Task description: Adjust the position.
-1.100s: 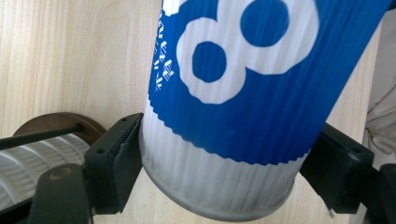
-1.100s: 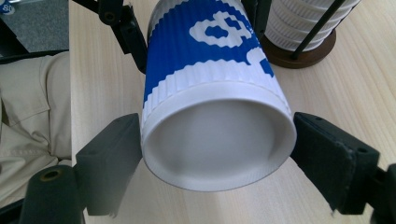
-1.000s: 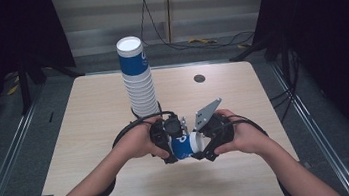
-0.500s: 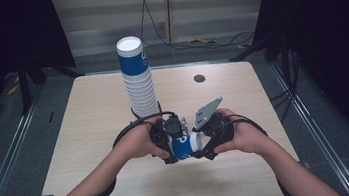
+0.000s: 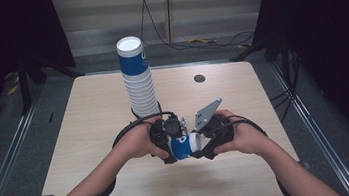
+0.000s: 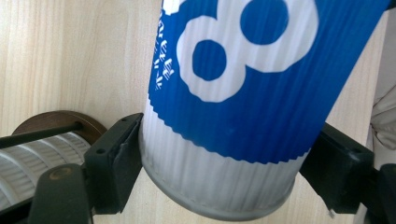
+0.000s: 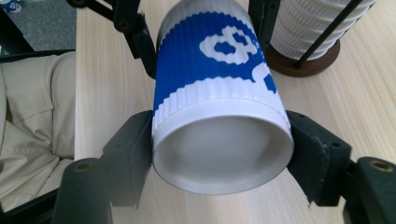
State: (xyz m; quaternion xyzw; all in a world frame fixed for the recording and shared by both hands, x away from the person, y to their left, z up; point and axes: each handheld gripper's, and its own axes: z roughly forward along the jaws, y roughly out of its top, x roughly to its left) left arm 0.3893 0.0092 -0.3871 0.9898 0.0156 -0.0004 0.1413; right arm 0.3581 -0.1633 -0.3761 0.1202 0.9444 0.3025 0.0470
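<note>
Above table, both hand-held grippers clamping cup (image 5: 182, 147)

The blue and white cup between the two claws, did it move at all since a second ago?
Nothing has visibly changed. The cup lies sideways above the table, held at both ends: the left claw clamps its bottom end, the right claw its rim end. The tall cup stack stands in the same place behind them.

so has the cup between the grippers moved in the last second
No. In the high view the cup sits at the same spot below the tall cup stack, held by the left gripper and right gripper.
</note>
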